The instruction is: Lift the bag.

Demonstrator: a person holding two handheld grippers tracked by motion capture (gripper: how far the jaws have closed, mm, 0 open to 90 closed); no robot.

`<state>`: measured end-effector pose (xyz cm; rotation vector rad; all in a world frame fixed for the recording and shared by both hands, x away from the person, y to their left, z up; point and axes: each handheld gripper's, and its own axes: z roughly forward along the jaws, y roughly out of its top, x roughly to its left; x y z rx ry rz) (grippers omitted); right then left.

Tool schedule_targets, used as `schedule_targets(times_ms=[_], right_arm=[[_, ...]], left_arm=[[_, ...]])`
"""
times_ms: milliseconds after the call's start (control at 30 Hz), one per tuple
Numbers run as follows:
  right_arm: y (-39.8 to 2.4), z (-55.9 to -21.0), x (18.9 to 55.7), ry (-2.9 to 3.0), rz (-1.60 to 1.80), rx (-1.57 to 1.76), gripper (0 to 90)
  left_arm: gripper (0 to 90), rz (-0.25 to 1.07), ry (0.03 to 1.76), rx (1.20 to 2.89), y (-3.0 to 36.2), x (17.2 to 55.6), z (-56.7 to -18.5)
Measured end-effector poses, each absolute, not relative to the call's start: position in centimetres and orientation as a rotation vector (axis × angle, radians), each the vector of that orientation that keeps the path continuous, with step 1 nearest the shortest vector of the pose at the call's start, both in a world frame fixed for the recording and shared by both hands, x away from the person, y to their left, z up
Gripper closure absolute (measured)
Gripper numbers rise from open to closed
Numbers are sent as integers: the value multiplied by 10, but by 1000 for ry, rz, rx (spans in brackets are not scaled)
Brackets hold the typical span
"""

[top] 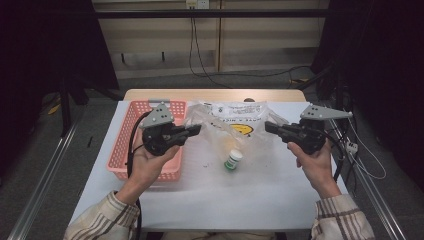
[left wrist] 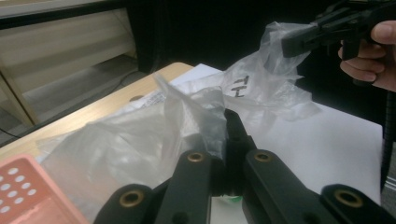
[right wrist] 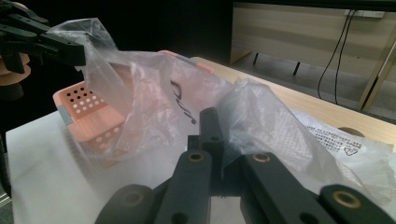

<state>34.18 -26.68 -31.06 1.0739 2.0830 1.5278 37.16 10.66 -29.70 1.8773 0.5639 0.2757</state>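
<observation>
A clear plastic bag (top: pixel 235 122) with black print and a yellow smiley hangs stretched between both grippers above the white table (top: pixel 210 195). My left gripper (top: pixel 198 129) is shut on the bag's left edge, and the film bunches around its jaws in the left gripper view, where the bag (left wrist: pixel 140 135) spreads ahead. My right gripper (top: pixel 267 126) is shut on the bag's right edge; in the right gripper view the bag (right wrist: pixel 261 116) drapes over its jaws. A small white bottle with a green cap (top: pixel 233 159) lies under the bag's lower part; whether it is inside I cannot tell.
A pink perforated basket (top: pixel 131 135) stands on the table's left side, under my left hand; it also shows in the right gripper view as the basket (right wrist: pixel 88 114). The wooden table edge (top: pixel 215 94) lies behind, with cables and black frames beyond.
</observation>
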Motion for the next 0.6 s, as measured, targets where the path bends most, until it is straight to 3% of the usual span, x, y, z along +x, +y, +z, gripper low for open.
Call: schedule_targets(times_ms=[233, 600], right_arm=[[-269, -293, 354, 2057, 1525, 1066, 900], [-282, -234, 370, 1964, 1504, 1016, 900]], left_arm=[[900, 309, 571, 1857, 111, 381, -280], [900, 420, 556, 1806, 125, 389, -229]])
